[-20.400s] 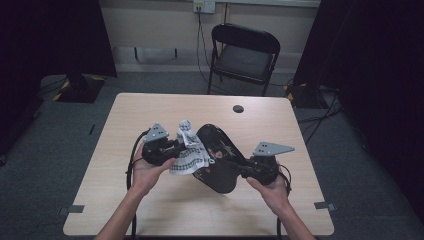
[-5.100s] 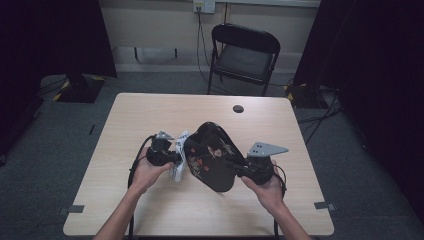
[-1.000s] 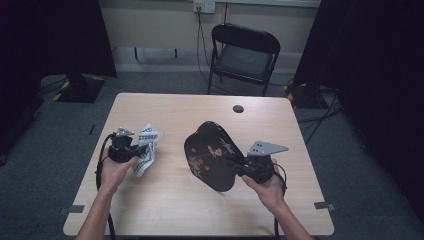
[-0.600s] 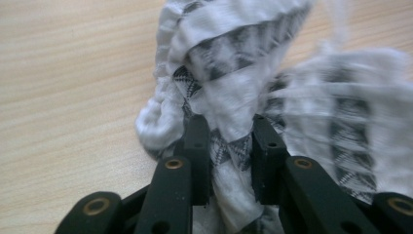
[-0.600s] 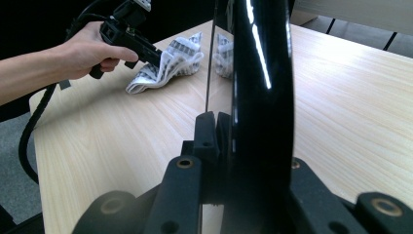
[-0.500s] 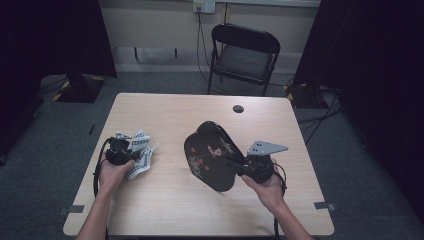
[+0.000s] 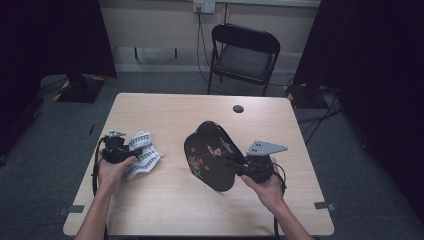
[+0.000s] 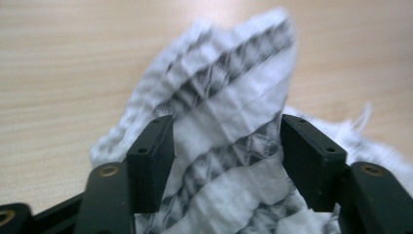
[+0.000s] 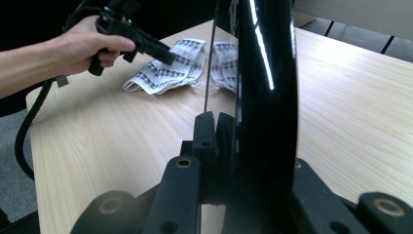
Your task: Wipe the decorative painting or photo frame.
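A white cloth with black patterned stripes lies crumpled on the left of the table. My left gripper is over it. In the left gripper view the cloth bulges loosely between the jaws of the left gripper, which have just been opening and stand apart. A black lacquered plate with a red and gold flower pattern is held tilted on edge above the table's middle. My right gripper is shut on its rim. In the right gripper view the plate's glossy edge runs up from the jaws.
A small round black disc lies near the table's far edge. A black folding chair stands behind the table. The right gripper view shows the other hand and left gripper above the cloth.
The left gripper has come down toward the table with the cloth and its jaws have spread. The right hand and the plate have stayed where they were.
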Demonstrator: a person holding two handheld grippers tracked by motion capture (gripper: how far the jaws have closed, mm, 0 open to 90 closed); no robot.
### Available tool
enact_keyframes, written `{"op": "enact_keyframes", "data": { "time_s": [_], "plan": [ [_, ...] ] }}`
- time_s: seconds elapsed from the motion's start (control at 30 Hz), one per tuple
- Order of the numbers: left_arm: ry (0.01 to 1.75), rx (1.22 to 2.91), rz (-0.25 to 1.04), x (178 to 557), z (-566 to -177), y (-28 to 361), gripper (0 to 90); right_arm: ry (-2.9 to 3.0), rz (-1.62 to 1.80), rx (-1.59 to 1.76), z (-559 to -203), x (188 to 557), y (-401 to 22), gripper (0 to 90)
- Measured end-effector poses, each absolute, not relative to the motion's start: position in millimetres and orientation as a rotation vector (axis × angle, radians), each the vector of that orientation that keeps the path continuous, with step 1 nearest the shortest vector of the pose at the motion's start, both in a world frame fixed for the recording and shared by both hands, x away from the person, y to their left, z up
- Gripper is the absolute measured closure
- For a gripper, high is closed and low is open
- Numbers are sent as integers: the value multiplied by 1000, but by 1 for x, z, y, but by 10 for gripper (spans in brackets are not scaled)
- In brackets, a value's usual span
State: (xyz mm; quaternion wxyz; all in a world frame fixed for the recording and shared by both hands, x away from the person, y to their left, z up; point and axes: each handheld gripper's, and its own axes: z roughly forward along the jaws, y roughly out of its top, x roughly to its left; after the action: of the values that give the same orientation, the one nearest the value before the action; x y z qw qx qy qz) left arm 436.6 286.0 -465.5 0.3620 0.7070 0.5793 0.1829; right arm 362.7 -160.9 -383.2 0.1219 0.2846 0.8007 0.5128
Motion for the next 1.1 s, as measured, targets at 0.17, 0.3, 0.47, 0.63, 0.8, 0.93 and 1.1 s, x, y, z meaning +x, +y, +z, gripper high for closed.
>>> {"op": "enact_keyframes", "data": {
  "time_s": [0.17, 0.3, 0.47, 0.63, 0.8, 0.93, 1.1],
  "plan": [
    [1418, 1775, 510, 433, -445, 279, 337, 2339, 1475, 848, -386, 363, -159, 736],
    [1325, 1822, 507, 431, -436, 263, 321, 2336, 1472, 865, -386, 364, -159, 662],
    [1233, 1861, 485, 428, -426, 240, 289, 2332, 1475, 888, -386, 363, -162, 589],
    [1134, 1886, 443, 421, -413, 219, 291, 2333, 1471, 900, -387, 359, -164, 548],
    [1049, 1916, 435, 417, -405, 201, 317, 2338, 1451, 897, -388, 354, -165, 533],
    [982, 1937, 414, 412, -402, 186, 324, 2330, 1446, 931, -392, 352, -169, 524],
    [923, 1948, 408, 406, -396, 170, 322, 2342, 1441, 955, -397, 347, -173, 523]
  ]
}}
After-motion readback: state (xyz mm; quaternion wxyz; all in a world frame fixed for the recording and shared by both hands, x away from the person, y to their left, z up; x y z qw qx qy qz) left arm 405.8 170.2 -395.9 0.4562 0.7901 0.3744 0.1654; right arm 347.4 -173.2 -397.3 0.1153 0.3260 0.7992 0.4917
